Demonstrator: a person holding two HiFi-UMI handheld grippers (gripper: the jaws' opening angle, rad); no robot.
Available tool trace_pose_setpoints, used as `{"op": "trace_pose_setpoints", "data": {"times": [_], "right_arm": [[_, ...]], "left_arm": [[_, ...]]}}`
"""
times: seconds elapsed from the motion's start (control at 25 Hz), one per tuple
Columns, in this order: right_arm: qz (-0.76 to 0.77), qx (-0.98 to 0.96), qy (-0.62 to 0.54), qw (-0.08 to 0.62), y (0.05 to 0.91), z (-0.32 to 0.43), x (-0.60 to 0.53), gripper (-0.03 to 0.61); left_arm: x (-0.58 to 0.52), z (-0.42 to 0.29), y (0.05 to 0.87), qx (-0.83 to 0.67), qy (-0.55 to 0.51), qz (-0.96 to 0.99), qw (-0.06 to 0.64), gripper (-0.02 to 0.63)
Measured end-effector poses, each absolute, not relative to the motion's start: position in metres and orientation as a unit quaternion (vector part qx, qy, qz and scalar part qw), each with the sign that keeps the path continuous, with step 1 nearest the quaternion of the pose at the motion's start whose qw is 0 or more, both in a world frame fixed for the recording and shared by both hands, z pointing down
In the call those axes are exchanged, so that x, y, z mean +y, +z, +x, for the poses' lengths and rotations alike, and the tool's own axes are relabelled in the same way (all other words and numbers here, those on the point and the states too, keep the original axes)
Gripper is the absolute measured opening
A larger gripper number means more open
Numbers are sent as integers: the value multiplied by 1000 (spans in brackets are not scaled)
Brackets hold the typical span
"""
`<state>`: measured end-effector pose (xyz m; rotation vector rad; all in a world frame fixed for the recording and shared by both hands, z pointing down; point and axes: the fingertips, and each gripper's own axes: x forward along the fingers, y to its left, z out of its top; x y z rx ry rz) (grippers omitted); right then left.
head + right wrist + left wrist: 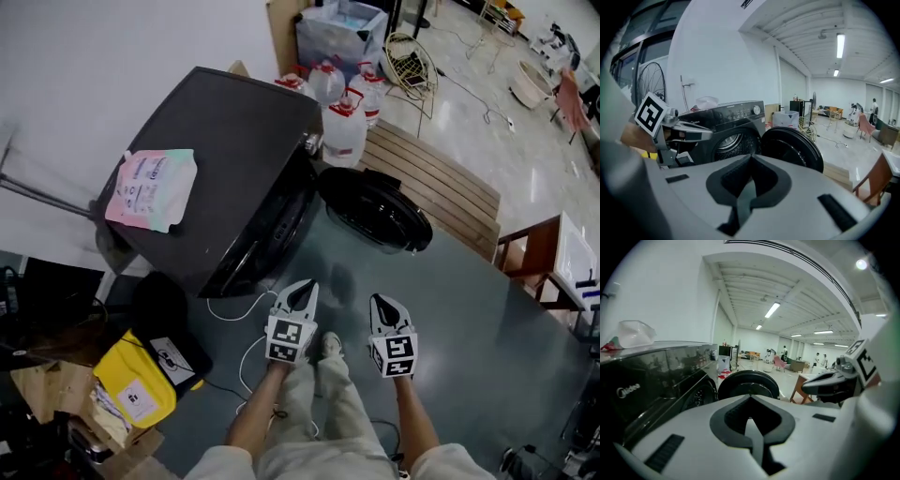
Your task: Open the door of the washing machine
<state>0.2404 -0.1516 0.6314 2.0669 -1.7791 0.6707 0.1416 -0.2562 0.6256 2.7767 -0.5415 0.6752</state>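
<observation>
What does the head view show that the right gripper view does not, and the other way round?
Only the head view: the water jugs beside the machine and the person's shoe. Only the right gripper view: the drum inside the opening, the control knob and the ceiling lights. Both: the washing machine, its door standing open, and the left tool, shut.
</observation>
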Motion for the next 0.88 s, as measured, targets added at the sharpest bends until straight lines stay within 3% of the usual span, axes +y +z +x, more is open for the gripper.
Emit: {"op": "trace_pose_setpoints", "data": {"times": [0.32, 0.88], "right_arm": [[701, -664, 208, 157, 573, 195, -194, 0], [690, -698, 136, 138, 458, 185, -220, -1]], "left_arm": [[-275, 63, 571, -242, 218, 938, 116, 8], [-285, 20, 460, -288, 178, 938, 79, 8]]}}
